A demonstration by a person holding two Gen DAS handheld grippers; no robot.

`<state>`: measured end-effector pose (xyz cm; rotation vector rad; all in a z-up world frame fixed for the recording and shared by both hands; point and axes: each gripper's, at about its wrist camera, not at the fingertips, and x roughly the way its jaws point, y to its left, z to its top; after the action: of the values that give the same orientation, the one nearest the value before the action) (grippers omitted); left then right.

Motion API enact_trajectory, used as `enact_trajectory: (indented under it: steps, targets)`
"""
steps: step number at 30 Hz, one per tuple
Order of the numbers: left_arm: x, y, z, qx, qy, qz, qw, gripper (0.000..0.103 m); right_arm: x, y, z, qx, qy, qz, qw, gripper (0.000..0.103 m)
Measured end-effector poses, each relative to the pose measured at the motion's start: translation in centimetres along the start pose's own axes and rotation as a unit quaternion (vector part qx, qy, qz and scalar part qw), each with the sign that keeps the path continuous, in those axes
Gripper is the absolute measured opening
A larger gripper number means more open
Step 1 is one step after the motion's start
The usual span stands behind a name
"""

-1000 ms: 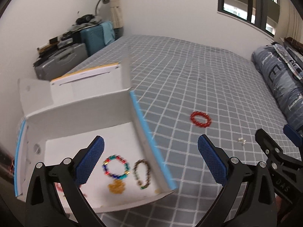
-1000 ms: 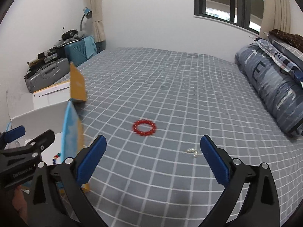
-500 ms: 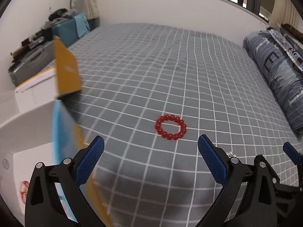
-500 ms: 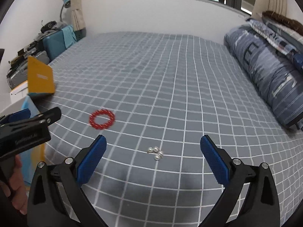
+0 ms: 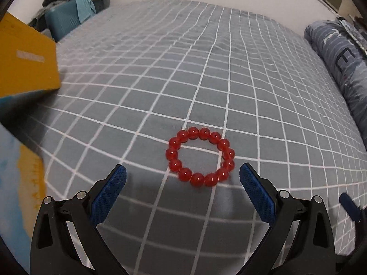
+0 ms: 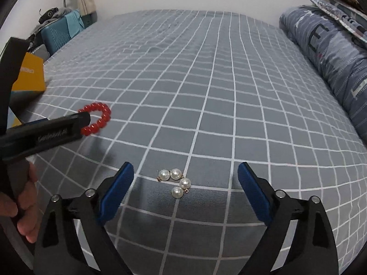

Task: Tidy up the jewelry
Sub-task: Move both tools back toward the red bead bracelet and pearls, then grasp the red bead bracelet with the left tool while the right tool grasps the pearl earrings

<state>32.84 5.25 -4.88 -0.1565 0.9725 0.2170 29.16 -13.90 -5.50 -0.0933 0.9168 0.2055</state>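
- On the bed: a grey woven sheet with a white grid, creased in shallow folds toward the far end.
- Bracelet: a closed ring of glossy, translucent red round beads, lying flat on the sheet just ahead of the left gripper, nearer its right finger.
- Left gripper: black frame, blue ribbed pads, jaws wide, nothing between them.
- Pearls: four smooth white spheres with small gold loops, clustered on the sheet ahead of the right gripper, well apart from the bracelet.
- Right gripper: same build; jaws wide but closing, pads clear of the pearls.
- Box: yellow card flap with a blue edge, at the left bed edge.
- Bolster: blue striped fabric, cylindrical, along the right side.
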Motion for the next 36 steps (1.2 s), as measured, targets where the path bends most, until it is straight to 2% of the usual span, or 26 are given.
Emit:
enact_trajectory:
  steps: [6,10,13,14,16,20,25,27,29,33,36]
  targets:
    - [2.1,0.8,0.3,-0.017,0.004,-0.001,0.9999,0.097,1.0,0.2,-0.4,-0.003,0.007,0.006,1.000,0.084]
    - [2.7,1.2,0.6,-0.024,0.001,0.008,0.9997,0.096,1.9,0.5,-0.5,-0.004,0.018,0.008,1.000,0.074]
    - [3.1,1.2,0.5,-0.023,0.005,0.014,0.9996,0.093,2.1,0.6,-0.5,-0.005,0.019,0.006,1.000,0.071]
    - [3.1,1.2,0.5,-0.021,0.004,0.018,0.9996,0.090,2.0,0.5,-0.5,-0.005,0.020,0.007,1.000,0.068]
    - [3.2,1.2,0.5,-0.020,0.007,0.029,0.9994,0.078,2.1,0.5,-0.5,-0.004,0.021,0.008,1.000,0.063]
    - [3.2,1.4,0.5,-0.024,0.009,0.034,0.9991,0.073,2.1,0.6,-0.4,-0.005,0.023,0.007,1.000,0.052]
    - [2.9,1.4,0.3,-0.026,0.012,0.032,0.9991,0.060,2.1,0.3,-0.3,0.000,0.025,0.011,1.000,0.039]
    - [2.8,1.4,0.2,-0.023,0.014,0.025,0.9993,0.056,2.1,0.3,-0.3,0.003,0.026,0.010,1.000,0.038]
    - [2.6,1.4,0.2,-0.024,0.017,0.017,0.9994,0.048,2.1,0.3,-0.3,0.006,0.025,0.009,1.000,0.036]
    - [2.4,1.0,0.0,-0.019,0.023,0.005,0.9995,0.020,2.1,0.3,-0.2,0.011,0.027,0.013,0.999,0.025]
    - [2.1,0.6,-0.2,-0.008,0.022,0.001,0.9997,0.015,2.2,0.3,-0.3,0.016,0.028,0.013,0.999,0.023]
